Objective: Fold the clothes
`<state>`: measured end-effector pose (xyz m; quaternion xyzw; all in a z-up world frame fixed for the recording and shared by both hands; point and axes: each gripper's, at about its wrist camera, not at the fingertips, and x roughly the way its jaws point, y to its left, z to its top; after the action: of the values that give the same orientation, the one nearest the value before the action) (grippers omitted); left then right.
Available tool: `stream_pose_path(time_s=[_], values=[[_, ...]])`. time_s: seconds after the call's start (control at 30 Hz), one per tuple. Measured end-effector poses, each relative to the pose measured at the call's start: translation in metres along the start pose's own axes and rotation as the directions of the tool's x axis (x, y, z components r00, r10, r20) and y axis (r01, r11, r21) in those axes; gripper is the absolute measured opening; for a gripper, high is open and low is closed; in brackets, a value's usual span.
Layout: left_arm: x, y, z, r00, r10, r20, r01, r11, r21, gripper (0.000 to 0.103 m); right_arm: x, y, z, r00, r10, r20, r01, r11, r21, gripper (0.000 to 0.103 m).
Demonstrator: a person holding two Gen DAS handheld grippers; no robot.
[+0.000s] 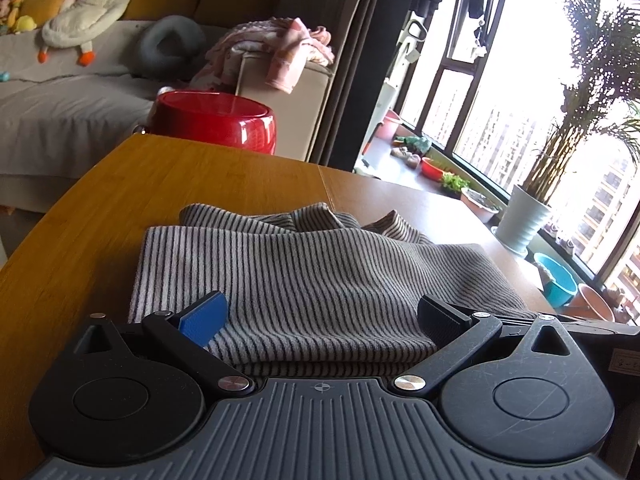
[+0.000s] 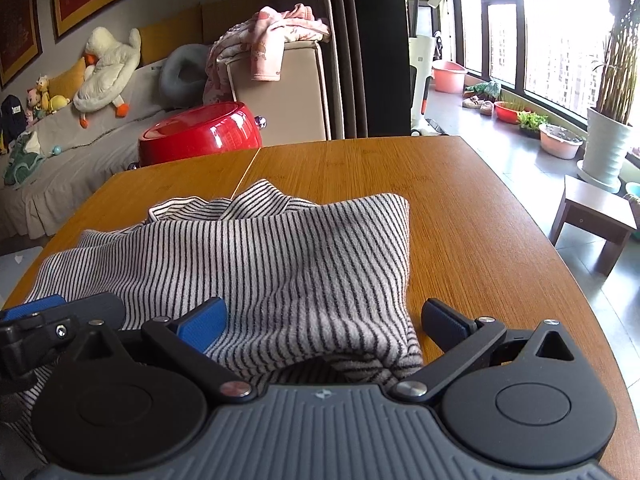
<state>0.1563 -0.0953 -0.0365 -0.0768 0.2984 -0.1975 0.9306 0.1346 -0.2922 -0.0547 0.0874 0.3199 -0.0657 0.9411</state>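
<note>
A grey and black striped garment (image 1: 312,276) lies folded in layers on the wooden table (image 1: 200,176). My left gripper (image 1: 322,314) is open, its jaws spread wide over the garment's near edge, with the cloth between them. In the right wrist view the same striped garment (image 2: 280,256) lies on the table (image 2: 460,200). My right gripper (image 2: 322,318) is open too, its jaws spread over the garment's near right corner. The left gripper (image 2: 60,312) shows at the left edge of the right wrist view, on the cloth.
A red round stool (image 1: 218,122) stands beyond the table's far edge. Behind it is a sofa (image 1: 60,96) with plush toys and a pile of pink clothes (image 1: 280,50). A small wooden stool (image 2: 596,216) and potted plants (image 2: 608,136) stand by the windows on the right.
</note>
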Motion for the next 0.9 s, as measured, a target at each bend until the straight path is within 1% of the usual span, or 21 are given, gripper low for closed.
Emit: stream_pose_path(time_s=[0.1, 0.3, 0.37, 0.5, 0.63, 0.73, 0.83, 0.9], values=[[0.001, -0.003, 0.0, 1.0, 0.011, -0.006, -0.011, 1.0, 0.01, 0.103, -0.001, -0.001, 0.0, 1.0, 0.005, 0.002, -0.005, 1.0, 0.006, 0.103], [0.004, -0.002, 0.003, 0.999, 0.041, -0.013, -0.041, 0.999, 0.006, 0.103, 0.007, 0.003, 0.006, 1.0, 0.02, -0.005, -0.02, 1.0, -0.024, 0.103], [0.004, -0.003, 0.002, 0.999, 0.045, -0.013, -0.044, 0.999, 0.007, 0.103, 0.007, 0.006, 0.005, 1.0, 0.009, -0.005, -0.009, 0.999, -0.033, 0.103], [0.004, -0.003, 0.003, 0.998, 0.054, -0.014, -0.054, 0.999, 0.001, 0.103, 0.004, 0.003, 0.005, 1.0, 0.023, -0.001, -0.023, 1.0, -0.014, 0.103], [0.009, -0.008, 0.005, 0.996, 0.084, -0.027, -0.084, 0.996, 0.027, 0.103, 0.007, 0.005, 0.006, 1.0, 0.013, -0.005, -0.014, 1.0, -0.026, 0.103], [0.012, -0.003, 0.009, 0.997, 0.077, -0.021, -0.077, 0.997, 0.003, 0.103, 0.013, 0.005, 0.012, 1.0, 0.029, -0.006, -0.029, 0.999, -0.027, 0.103], [0.013, 0.006, 0.013, 0.998, 0.066, -0.019, -0.067, 0.997, -0.025, 0.103, 0.022, -0.002, 0.021, 0.997, 0.076, -0.007, -0.076, 0.997, -0.032, 0.103], [0.014, 0.011, 0.016, 0.998, 0.055, -0.026, -0.056, 0.998, -0.032, 0.103, 0.022, -0.01, 0.025, 0.994, 0.112, -0.001, -0.112, 0.994, -0.006, 0.103]])
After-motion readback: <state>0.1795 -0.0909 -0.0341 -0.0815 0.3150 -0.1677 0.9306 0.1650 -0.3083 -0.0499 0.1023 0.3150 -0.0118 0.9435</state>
